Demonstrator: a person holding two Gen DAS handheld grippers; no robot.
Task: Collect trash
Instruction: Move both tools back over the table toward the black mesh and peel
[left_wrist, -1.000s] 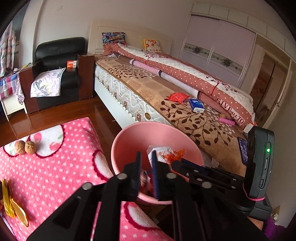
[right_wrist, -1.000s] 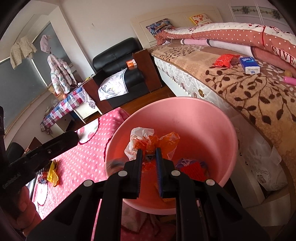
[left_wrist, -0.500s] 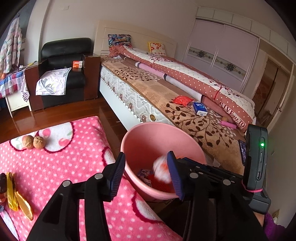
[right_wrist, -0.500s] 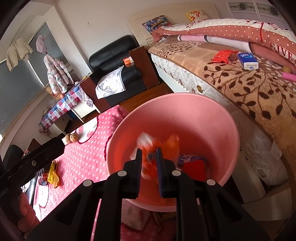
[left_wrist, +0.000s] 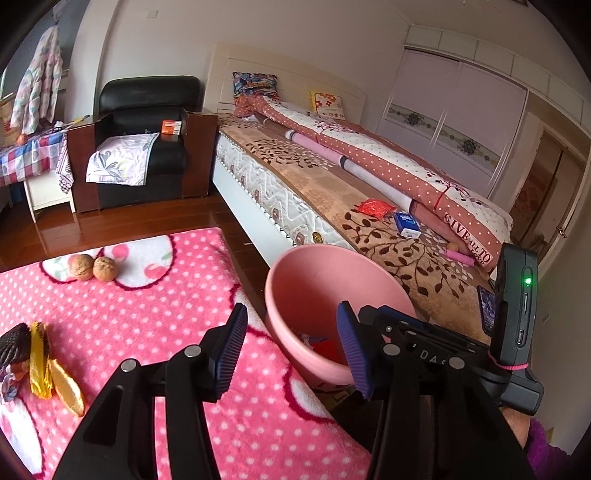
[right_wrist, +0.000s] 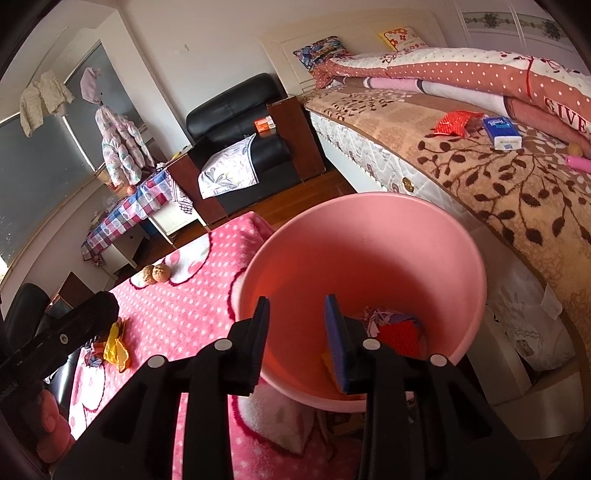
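A pink bin (left_wrist: 332, 266) (right_wrist: 362, 229) stands between the pink dotted blanket (left_wrist: 129, 306) and the bed. Crumpled wrappers (right_wrist: 391, 328) lie at its bottom; they also show in the left wrist view (left_wrist: 325, 345). My left gripper (left_wrist: 291, 347) is open and empty, over the bin's near rim. My right gripper (right_wrist: 295, 339) is open and empty above the bin. A yellow wrapper (left_wrist: 51, 373) (right_wrist: 116, 349) with a dark piece (left_wrist: 14, 345) lies on the blanket at the left. Two walnuts (left_wrist: 94, 267) (right_wrist: 155, 274) sit at the blanket's far edge.
On the bed (left_wrist: 317, 192) lie a red packet (left_wrist: 375, 207) (right_wrist: 456, 122), a blue tissue pack (left_wrist: 406, 224) (right_wrist: 502, 133) and a pink tube (left_wrist: 460, 256). A black armchair (left_wrist: 144, 147) and a checked table (left_wrist: 26, 155) stand beyond the wooden floor.
The left gripper opened and let the white and orange wrapper fall into the bin. The right gripper then opened too. The left gripper drew back to the left.
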